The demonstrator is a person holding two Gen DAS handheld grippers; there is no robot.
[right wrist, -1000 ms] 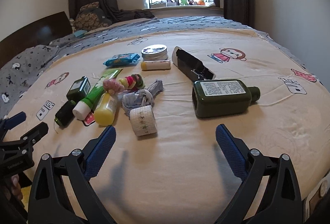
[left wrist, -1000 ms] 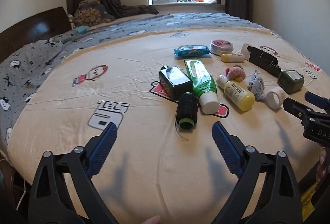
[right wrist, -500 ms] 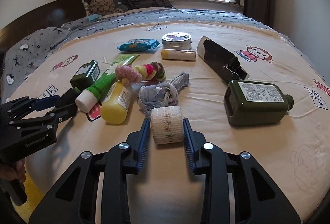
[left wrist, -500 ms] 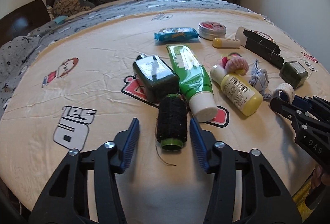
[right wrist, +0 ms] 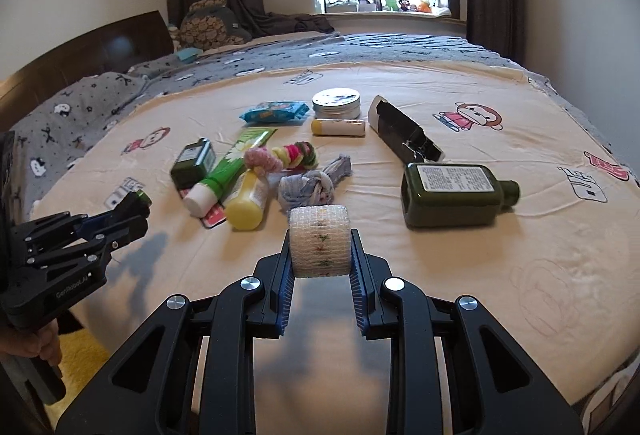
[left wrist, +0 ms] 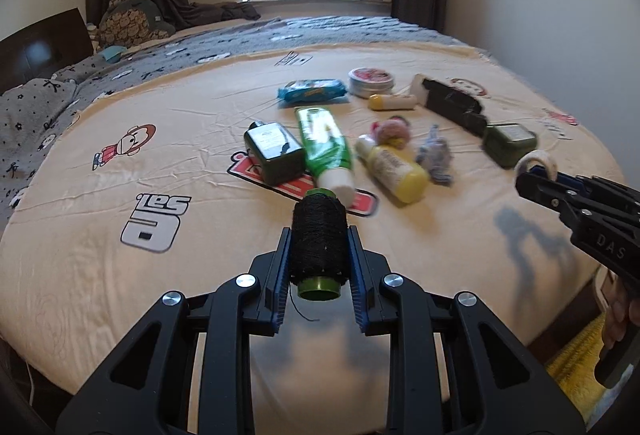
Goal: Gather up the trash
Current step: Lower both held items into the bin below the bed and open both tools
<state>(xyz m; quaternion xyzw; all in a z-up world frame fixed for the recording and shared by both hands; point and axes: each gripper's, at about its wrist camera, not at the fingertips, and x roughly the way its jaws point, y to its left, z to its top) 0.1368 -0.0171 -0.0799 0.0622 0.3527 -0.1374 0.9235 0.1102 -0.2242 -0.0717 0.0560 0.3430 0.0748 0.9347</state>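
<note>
My left gripper [left wrist: 318, 235] is shut on a black thread spool [left wrist: 318, 235] with a green core and holds it above the bed. My right gripper [right wrist: 320, 239] is shut on a white bandage roll [right wrist: 320, 239] and holds it lifted; it also shows in the left wrist view [left wrist: 538, 181]. On the cream sheet [left wrist: 180, 139] lie a dark green bottle [left wrist: 276, 151], a green tube [left wrist: 326, 151], a yellow bottle [left wrist: 396, 171], hair ties [right wrist: 288, 157], a knotted grey cloth [right wrist: 312, 185], a larger green bottle [right wrist: 452, 193], a blue packet [right wrist: 274, 111], a tin [right wrist: 336, 103] and a black box [right wrist: 404, 135].
A grey blanket [right wrist: 120, 95] covers the bed's far side, with a dark headboard [right wrist: 80, 51] at the left. A window sill with toys [right wrist: 392, 5] is at the back. A yellow rug [left wrist: 576, 367] lies by the bed's near edge.
Both grippers closed from wide open. The left took hold of the thread spool, the right took the bandage roll, and both lifted them off the sheet and drew back.
</note>
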